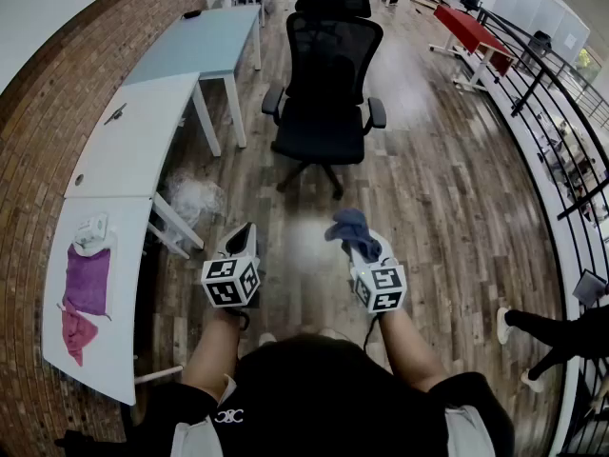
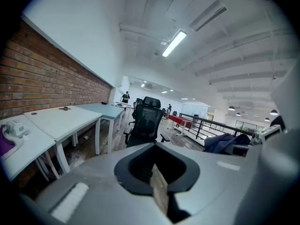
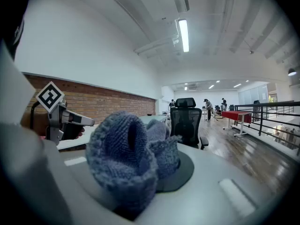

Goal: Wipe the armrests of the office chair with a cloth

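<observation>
So far it looks like no wiping has started: the right gripper [image 1: 364, 253] squeezes the blue cloth [image 1: 348, 225] tight, the left gripper [image 1: 243, 244] is closed on nothing, and the office chair [image 1: 325, 74] with both armrests [image 1: 377, 114] stands far off at twelve o'clock.

There are two grippers, a left gripper [image 1: 245, 234] and a right gripper [image 1: 356, 244], one blue-grey cloth [image 1: 350, 227] and one near office chair [image 1: 324, 84]. Three worktops [image 1: 124, 150] line the brick wall [image 1: 38, 131]. The nearest bears two more cloths: one purple cloth [image 1: 87, 281] and one pink cloth [image 1: 76, 331].
</observation>
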{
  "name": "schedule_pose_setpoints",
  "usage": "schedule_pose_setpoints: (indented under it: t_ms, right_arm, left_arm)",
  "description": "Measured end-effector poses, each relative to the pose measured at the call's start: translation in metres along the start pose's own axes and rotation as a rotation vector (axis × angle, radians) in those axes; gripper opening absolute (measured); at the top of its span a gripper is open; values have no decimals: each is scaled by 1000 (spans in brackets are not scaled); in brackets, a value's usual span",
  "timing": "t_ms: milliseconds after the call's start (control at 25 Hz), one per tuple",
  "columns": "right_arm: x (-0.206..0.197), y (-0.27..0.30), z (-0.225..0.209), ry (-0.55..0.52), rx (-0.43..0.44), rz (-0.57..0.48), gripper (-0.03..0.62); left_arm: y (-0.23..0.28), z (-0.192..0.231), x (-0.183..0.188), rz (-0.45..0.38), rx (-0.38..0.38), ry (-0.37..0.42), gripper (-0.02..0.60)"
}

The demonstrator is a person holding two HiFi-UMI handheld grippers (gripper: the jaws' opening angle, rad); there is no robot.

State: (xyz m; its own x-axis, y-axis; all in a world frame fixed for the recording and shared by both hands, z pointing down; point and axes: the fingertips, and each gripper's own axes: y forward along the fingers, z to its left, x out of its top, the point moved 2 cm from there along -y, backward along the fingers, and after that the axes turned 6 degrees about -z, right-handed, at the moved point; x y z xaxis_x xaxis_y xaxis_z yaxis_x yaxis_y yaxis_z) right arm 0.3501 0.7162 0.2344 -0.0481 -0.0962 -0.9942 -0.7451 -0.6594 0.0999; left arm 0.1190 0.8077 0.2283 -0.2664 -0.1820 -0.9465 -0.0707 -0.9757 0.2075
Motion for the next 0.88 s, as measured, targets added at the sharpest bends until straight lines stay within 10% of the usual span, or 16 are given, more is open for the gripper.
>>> schedule_pose_setpoints:
  t_ms: [880]
  right_arm:
    - [-23, -2, -47, -50, 189, 39, 41]
  left_arm:
    - [32, -38, -24, 19, 106, 6, 6]
